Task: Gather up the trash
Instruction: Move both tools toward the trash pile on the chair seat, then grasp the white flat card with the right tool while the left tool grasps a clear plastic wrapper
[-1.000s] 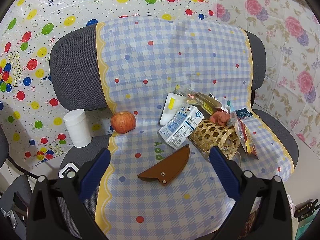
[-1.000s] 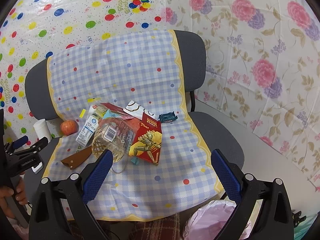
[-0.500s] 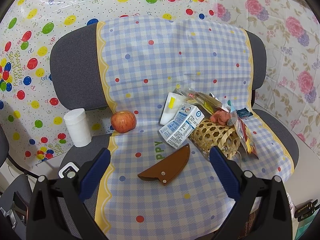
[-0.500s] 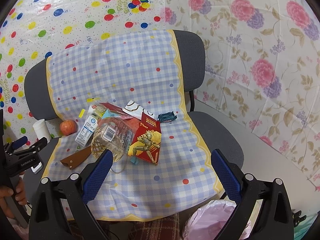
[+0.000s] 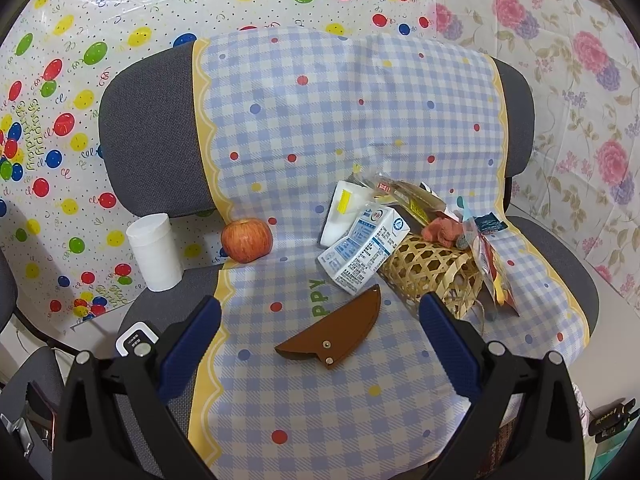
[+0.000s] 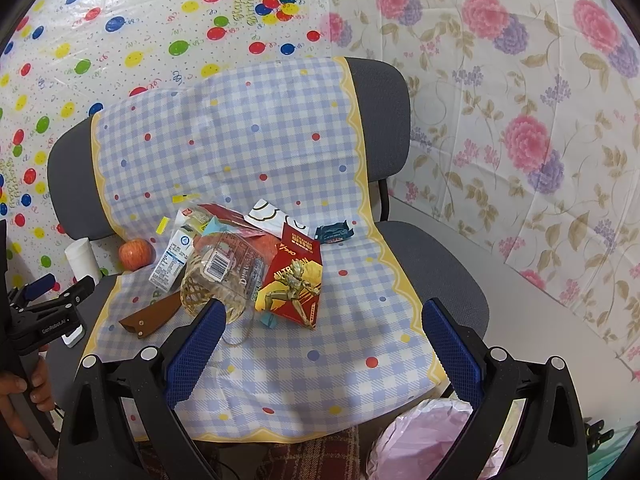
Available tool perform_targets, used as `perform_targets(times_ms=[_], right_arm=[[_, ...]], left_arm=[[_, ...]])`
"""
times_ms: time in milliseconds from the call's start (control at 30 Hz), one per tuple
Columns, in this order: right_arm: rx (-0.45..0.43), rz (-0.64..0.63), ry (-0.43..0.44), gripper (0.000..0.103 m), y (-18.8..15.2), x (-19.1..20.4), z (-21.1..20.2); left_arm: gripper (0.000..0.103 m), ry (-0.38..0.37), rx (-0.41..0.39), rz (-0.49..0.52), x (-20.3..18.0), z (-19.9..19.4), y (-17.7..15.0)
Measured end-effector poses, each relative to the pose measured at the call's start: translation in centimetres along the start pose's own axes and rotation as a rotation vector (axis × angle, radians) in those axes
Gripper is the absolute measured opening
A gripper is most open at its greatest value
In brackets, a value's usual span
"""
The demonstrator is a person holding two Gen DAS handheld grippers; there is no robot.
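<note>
We hold both grippers, left (image 5: 320, 316) and right (image 6: 320, 322), jaws spread wide and empty above the chair seat (image 6: 432, 256). The trash, a red wrapper (image 6: 294, 286) and milk carton (image 5: 362, 250), lies around the tipped bamboo basket (image 5: 430, 270); we should probably pinch the wrapper's free edge first, toward the pink bag (image 6: 420, 436).

Chair (image 5: 152, 144) grey; cloth (image 5: 320, 120) over it blue-white check, coloured dots, yellow edge. Apple (image 5: 247, 240) red. Sheath (image 5: 332, 334) brown. Carton (image 5: 362, 250) white-blue. Basket (image 5: 430, 270) tan weave. Fingers (image 5: 190, 346) blue.
</note>
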State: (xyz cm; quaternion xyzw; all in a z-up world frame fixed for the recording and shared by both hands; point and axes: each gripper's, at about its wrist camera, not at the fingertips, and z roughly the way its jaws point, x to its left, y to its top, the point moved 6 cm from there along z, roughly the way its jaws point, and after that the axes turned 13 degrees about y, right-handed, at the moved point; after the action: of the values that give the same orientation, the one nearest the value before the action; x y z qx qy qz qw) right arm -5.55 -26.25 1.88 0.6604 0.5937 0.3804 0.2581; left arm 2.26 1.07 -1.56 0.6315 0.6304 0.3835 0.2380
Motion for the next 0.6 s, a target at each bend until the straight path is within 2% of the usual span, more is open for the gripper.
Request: perform_targets(times_ms=[100,133,200,233,333,367,433,600], right_arm=[[-0.002,0.011,0.014,0.097,-0.1,0.1,0.3],[-0.019,-0.045,-0.017,0.097,-0.3,-0.1,0.6],[0.000,-0.063,-0.018,0.097,-0.8,-0.4,1.5],[-0.041,-0.076,-0.020,0.097,-0.4,-0.4,1.7],[-0.075,-0.109,-0.040,0.097,-0.6,-0.9,3.4],[-0.118,-0.133,-0.040,0.097,-0.3,-0.9,3.7],[-0.168,-0.124,0.005,0.097,-0.1,-0.6,4.7],[-0.012,-0.167,-0.014,0.097,-2.8,-0.3,9.3]], left_arm=[[0.096,0.003,0.006,0.002,0.1,0.4,-0.9],[0.096,0.004,0.010,0.006,0.1,0.6,-1.1],[0.096,0.005,0.017,0.012,0.0,0.9,-1.3],[0.096,0.005,0.019,0.016,-0.1,1.1,-1.5],[0.096,0.006,0.033,0.019,-0.2,1.8,-1.6],[0.096,0.001,0.042,0.019,-0.3,2.1,-1.7],[0.096,-0.010,0.057,0.022,-0.5,2.7,-2.0],[0.096,-0.020,0.077,0.050,-1.3,4.2,-2.7]])
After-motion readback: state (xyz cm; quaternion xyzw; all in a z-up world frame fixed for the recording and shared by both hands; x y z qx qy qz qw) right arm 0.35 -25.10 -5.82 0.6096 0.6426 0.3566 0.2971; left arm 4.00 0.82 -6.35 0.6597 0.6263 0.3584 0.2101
